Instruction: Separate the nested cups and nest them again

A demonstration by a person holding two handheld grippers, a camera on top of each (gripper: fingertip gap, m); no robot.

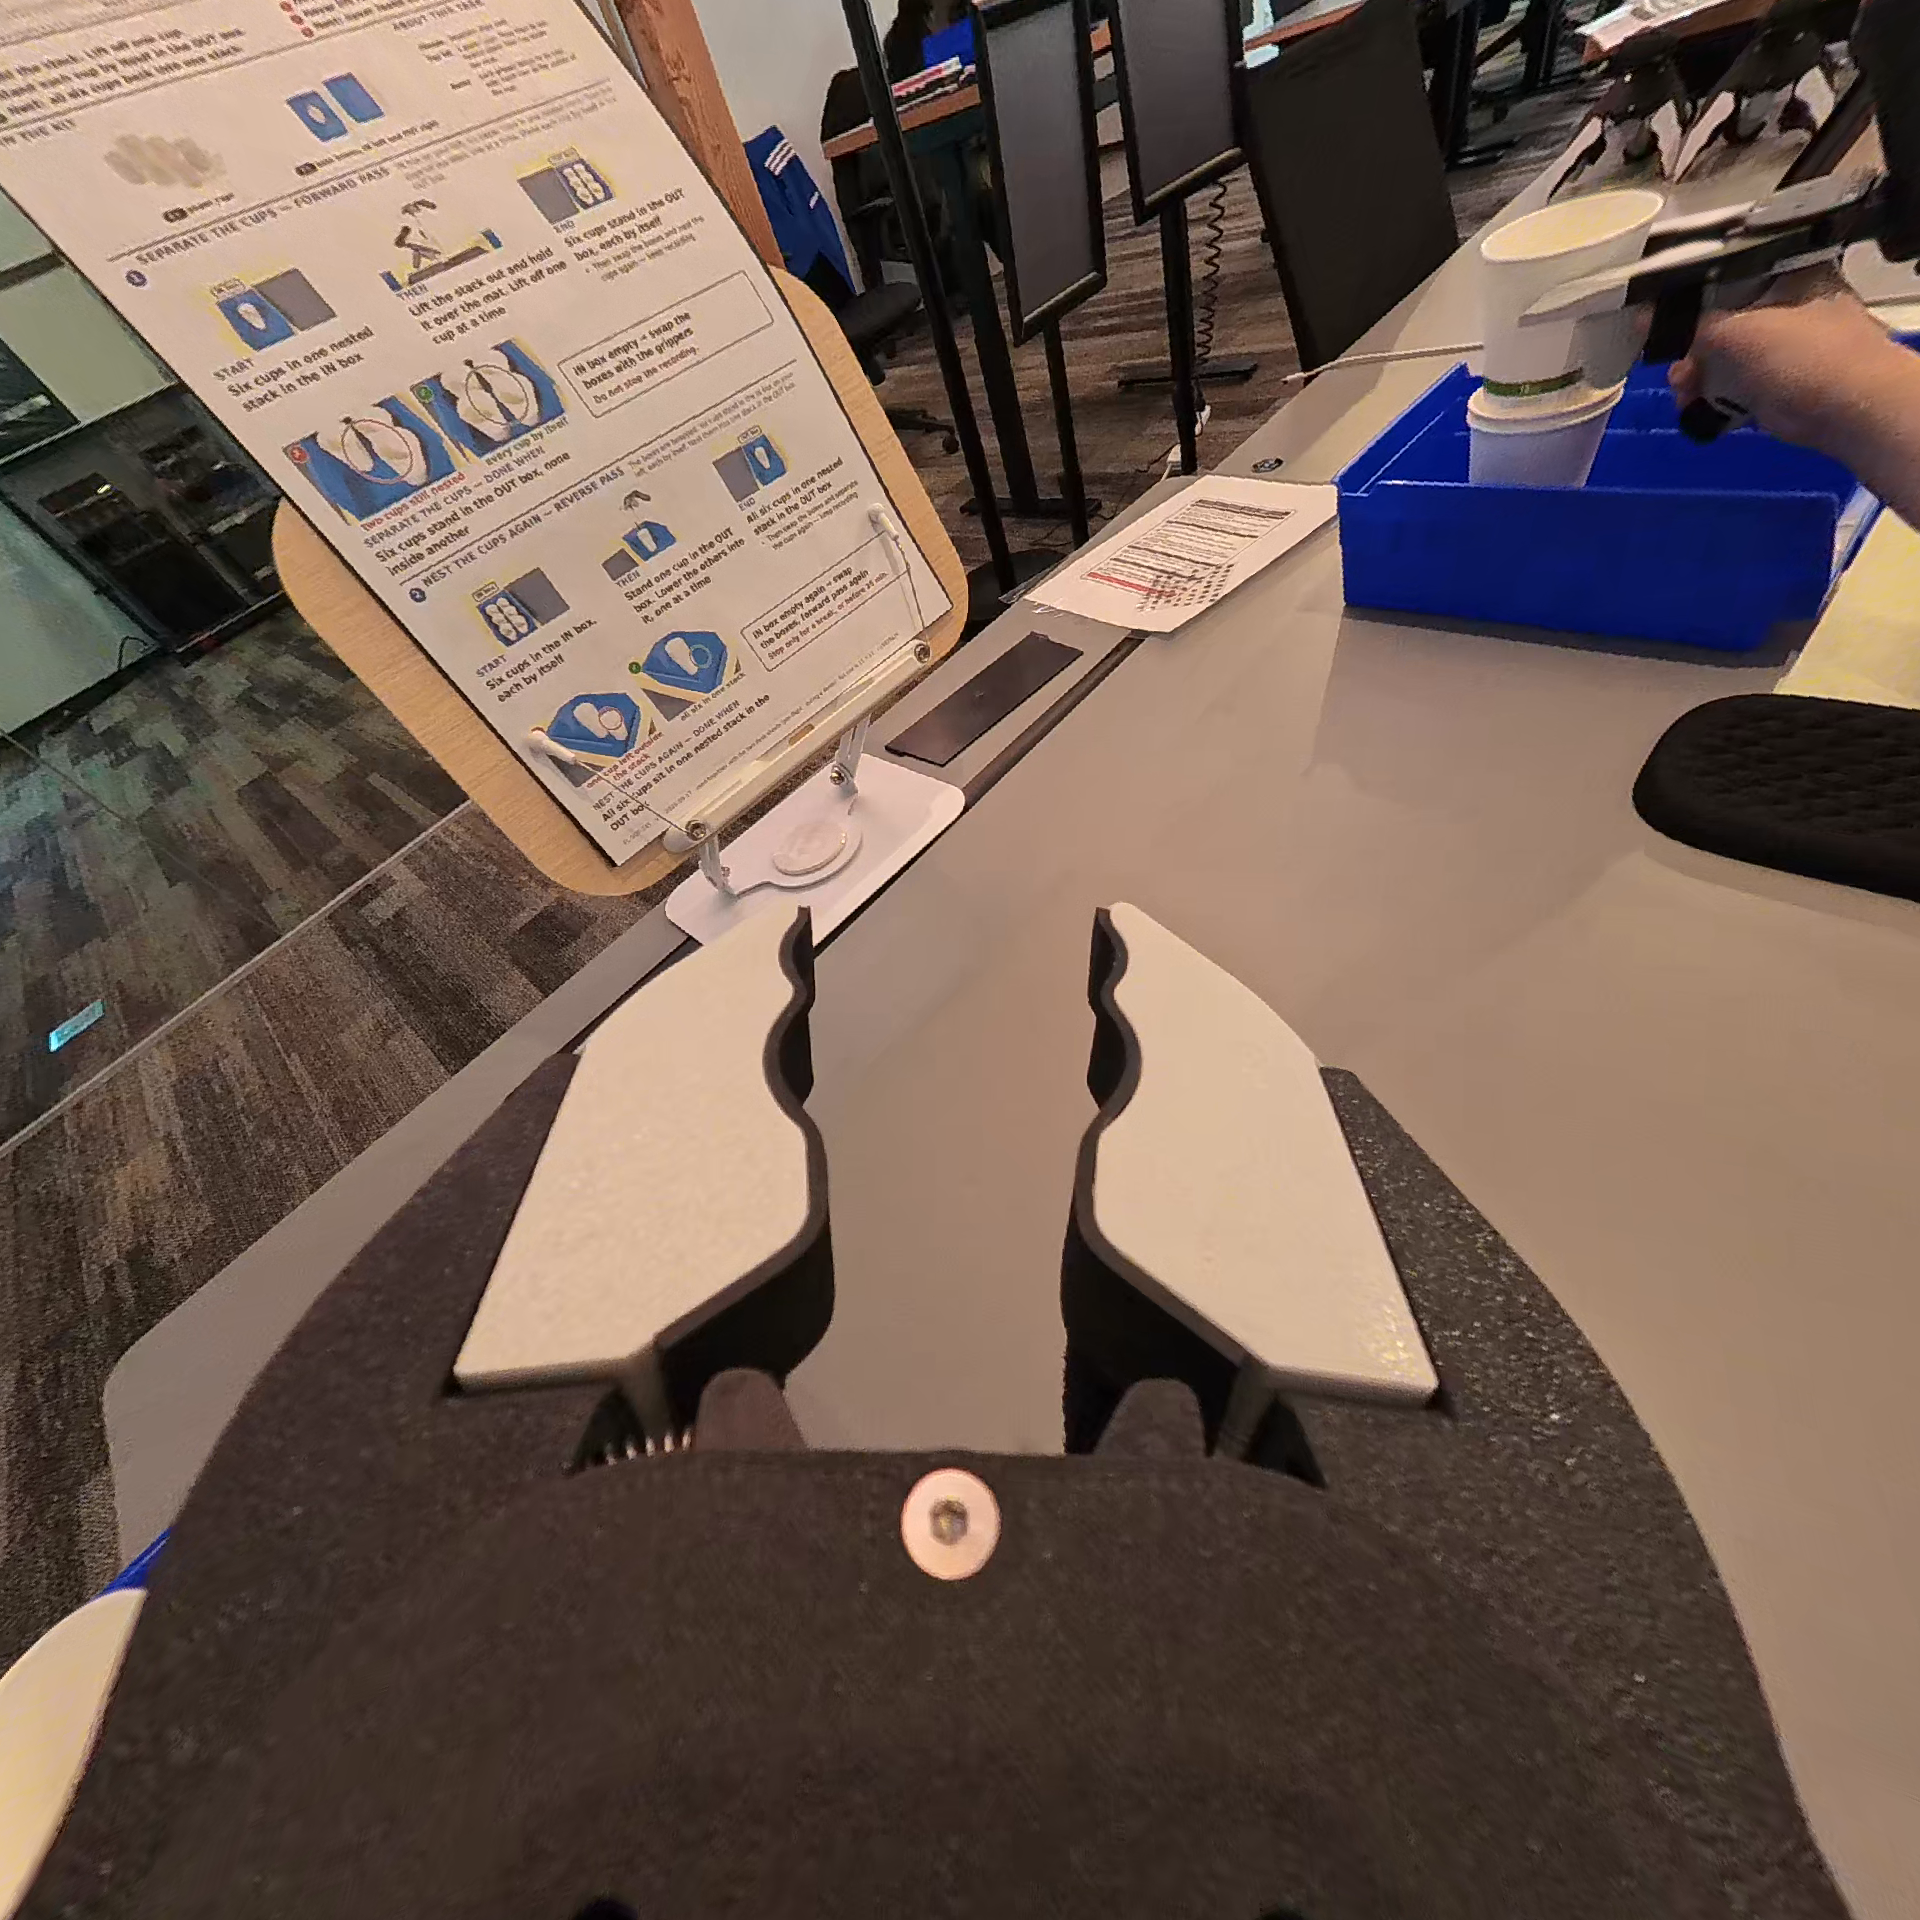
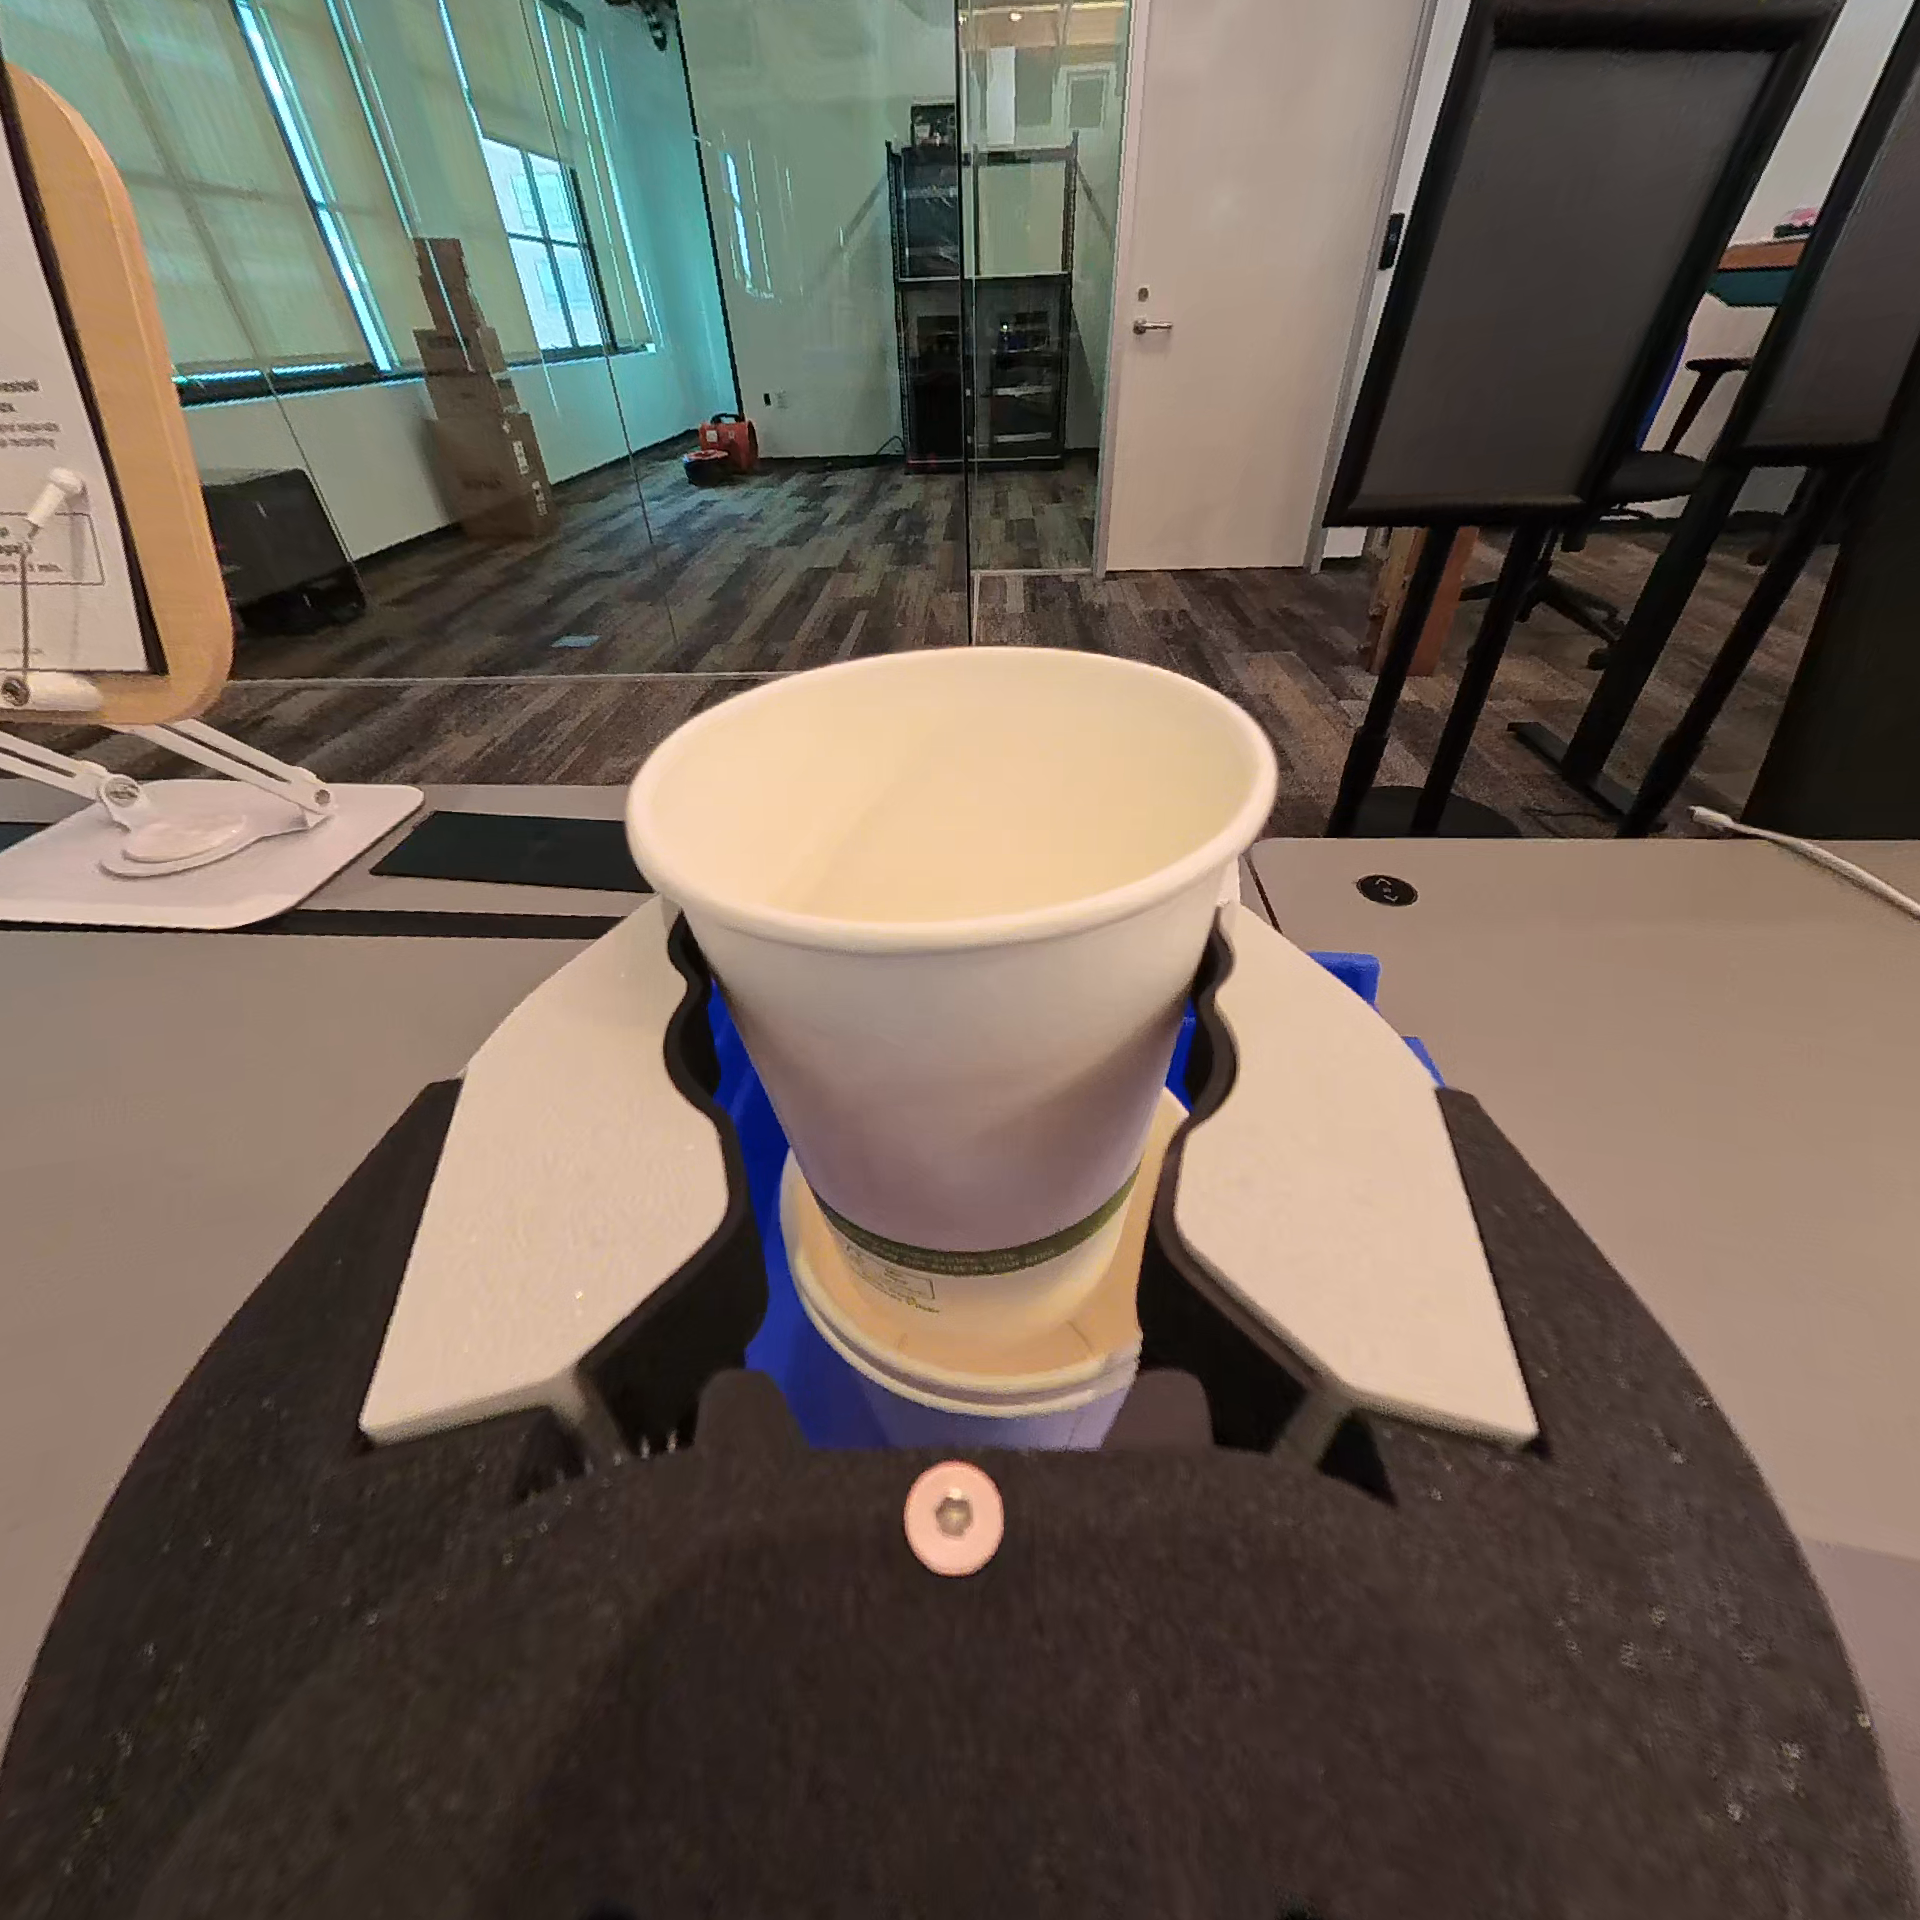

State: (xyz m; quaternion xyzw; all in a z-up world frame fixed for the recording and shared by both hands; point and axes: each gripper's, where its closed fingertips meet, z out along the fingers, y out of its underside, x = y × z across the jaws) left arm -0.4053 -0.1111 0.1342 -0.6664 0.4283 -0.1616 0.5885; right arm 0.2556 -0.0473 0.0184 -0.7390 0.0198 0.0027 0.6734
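Right gripper (image 2: 951,997): foam-lined jaws grip smooth white paper cup (image 2: 951,935), tilted in nested stack (image 2: 966,1340) over blue plastic bin (image 1: 1579,561). Left gripper (image 1: 951,997): jaws open, empty, over glossy grey desk (image 1: 1351,935).

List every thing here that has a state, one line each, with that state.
left gripper: open, empty, above the bare table
right gripper: shut on the top cup
top cup: upright, empty, base partly inside the stack
cup stack: nested, standing in the bin
blue bin: on the table, holding the stack
instruction board: propped tilted on its stand
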